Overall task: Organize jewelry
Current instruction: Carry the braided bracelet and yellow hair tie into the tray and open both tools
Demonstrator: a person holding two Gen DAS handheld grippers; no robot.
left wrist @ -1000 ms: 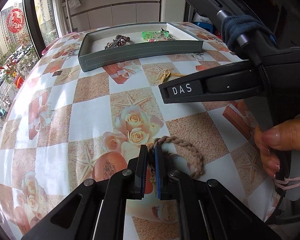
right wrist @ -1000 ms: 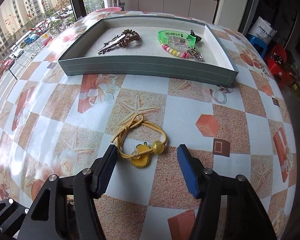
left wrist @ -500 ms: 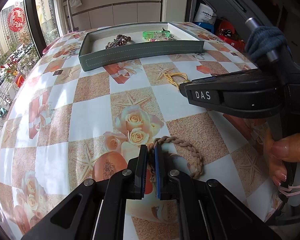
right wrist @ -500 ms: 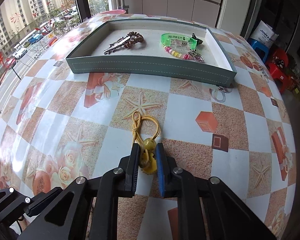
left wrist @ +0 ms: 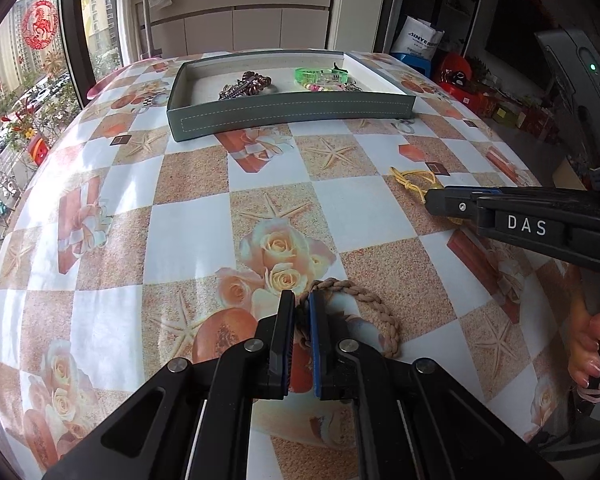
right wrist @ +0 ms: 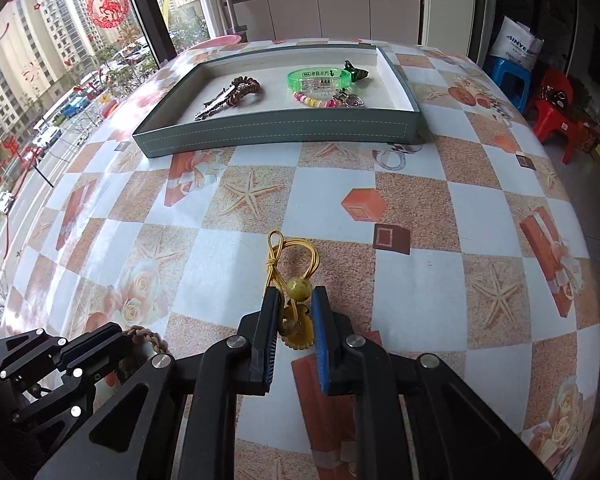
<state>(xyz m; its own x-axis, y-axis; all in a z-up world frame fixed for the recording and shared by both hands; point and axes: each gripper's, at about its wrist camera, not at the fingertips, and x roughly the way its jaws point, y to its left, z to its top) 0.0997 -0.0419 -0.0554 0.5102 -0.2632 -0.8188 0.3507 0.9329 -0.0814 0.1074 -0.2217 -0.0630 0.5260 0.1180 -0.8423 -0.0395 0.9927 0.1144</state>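
Left wrist view: left claw (left wrist: 303, 312) clamped on braid (left wrist: 364, 300), flat on worktop (left wrist: 180, 232). Right claw (right wrist: 295, 312) pinches yellow band (right wrist: 296, 280); only its own view shows this. Both grips look like pickups bound for tray (right wrist: 276, 132) far ahead, already holding pieces.

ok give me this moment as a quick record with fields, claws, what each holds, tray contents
left claw: shut on braided band, band lying on table
right claw: shut on yellow cord at its bead and charm end
yellow cord loop: sticks out ahead of the fingers, toward tray
tray: far side of table, open top
in tray, left: brown coil tie with metal clip
in tray, right: green band, bead bracelet, dark clip
left to place: braided band, yellow cord
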